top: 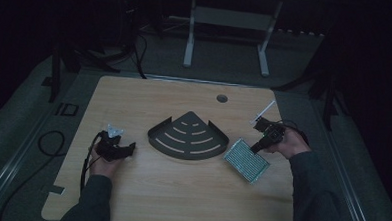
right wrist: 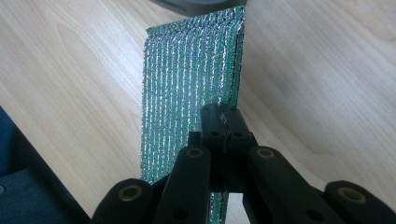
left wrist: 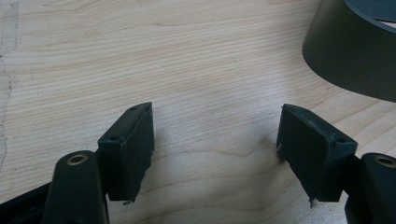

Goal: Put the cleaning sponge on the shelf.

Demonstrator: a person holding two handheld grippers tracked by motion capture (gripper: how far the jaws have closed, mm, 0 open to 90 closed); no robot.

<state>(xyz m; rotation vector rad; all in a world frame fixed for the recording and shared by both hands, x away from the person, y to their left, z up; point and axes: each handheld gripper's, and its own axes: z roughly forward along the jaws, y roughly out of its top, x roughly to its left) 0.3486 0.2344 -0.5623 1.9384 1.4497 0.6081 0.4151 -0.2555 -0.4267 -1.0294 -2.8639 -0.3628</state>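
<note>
A green and silver mesh scouring pad (top: 247, 160) hangs tilted over the right side of the wooden table (top: 180, 195). My right gripper (top: 256, 147) is shut on the pad's near edge. In the right gripper view the jaws pinch that edge at the gripper tip (right wrist: 223, 116), and the pad (right wrist: 191, 65) stretches away from them. A dark quarter-round slotted corner shelf (top: 189, 135) lies in the middle of the table. My left gripper (top: 127, 148) rests left of the shelf and points toward it. It (left wrist: 215, 140) stands open over bare wood, with the shelf's wall (left wrist: 350, 60) ahead to the right.
A round cable hole (top: 222, 98) sits near the table's far edge. A thin white strip (top: 265, 110) lies behind my right hand. A white metal frame (top: 228, 22) stands on the floor beyond the table. A black cable (top: 47, 144) loops on the floor at left.
</note>
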